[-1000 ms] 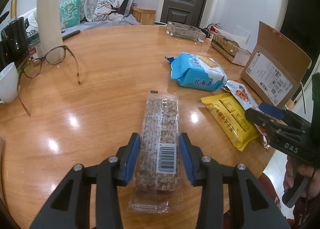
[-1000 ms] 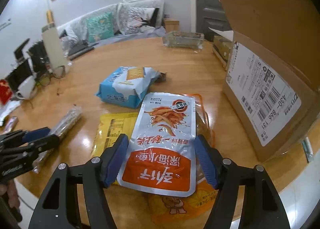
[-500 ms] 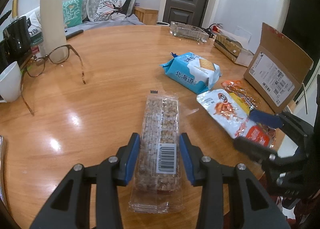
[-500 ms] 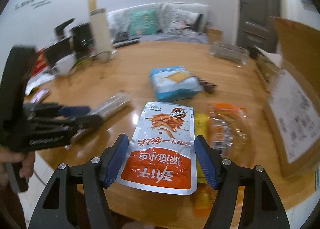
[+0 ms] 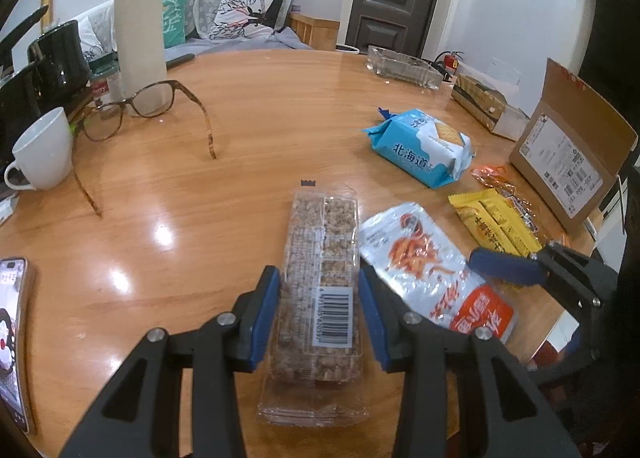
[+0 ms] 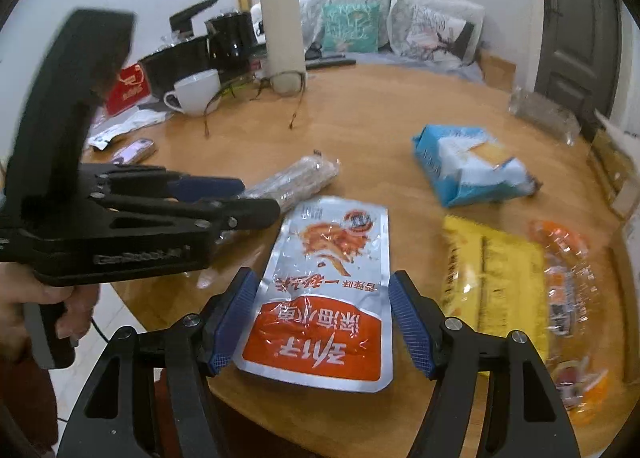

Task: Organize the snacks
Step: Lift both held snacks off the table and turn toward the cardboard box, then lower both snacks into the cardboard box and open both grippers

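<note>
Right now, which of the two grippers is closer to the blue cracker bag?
Right. The right gripper, holding the silver pouch, sits nearer the blue cracker bag; the left gripper, clamping the nut bar, is farther.

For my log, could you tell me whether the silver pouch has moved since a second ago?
Yes. In the left wrist view the silver pouch has left the yellow packet and now lies beside the clear bar pack.

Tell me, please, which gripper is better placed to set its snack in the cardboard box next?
Probably the right gripper: it grips the silver-and-orange pouch on the side of the table where the cardboard box stands open. The left gripper, clamped on the clear cereal-bar pack, sits farther from it.
</note>
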The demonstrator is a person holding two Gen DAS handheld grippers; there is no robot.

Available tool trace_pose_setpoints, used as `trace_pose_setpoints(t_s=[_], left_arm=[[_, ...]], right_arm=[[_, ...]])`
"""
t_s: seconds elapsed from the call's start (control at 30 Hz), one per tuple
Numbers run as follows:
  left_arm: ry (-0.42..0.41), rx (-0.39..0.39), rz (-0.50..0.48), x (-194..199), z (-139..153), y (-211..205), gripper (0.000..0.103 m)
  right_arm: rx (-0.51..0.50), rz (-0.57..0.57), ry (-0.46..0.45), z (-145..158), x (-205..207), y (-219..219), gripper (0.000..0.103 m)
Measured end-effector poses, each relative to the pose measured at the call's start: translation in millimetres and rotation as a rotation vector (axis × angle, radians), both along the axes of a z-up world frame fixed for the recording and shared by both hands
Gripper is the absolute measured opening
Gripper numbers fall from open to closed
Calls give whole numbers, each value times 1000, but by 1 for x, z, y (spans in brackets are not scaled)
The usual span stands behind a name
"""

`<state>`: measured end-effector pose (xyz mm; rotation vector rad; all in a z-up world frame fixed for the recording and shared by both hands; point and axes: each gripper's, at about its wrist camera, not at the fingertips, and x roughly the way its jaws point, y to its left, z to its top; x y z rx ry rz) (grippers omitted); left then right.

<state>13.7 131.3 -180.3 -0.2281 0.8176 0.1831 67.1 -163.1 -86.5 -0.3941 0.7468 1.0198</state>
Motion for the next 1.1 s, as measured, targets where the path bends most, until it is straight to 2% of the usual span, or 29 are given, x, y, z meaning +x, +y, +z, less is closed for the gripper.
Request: trace_pose_setpoints(t_s=[0.23,0.4,0.5,0.53,0.87,1.1], left_arm=[[0,0,1,1,0,-2,38],[0,0,1,1,0,-1,38],[-2,4,0,1,0,-1,38],[-3,8,-1,0,0,-1,38],[-17,12,-18,-2,3,-3,38],[-66,47,-26,-2,34,-10,38]], right_arm=[[-23,-27,-20,-1,6,-4,68],[-11,-68,-28,-3,6,6,76],[0,-100,-51,-5,5,7,73],[2,-114,-60,-5,5,7,66],[33,-116,-49,2,8,1,65],[83,-117,-71,33,15,-16,65]])
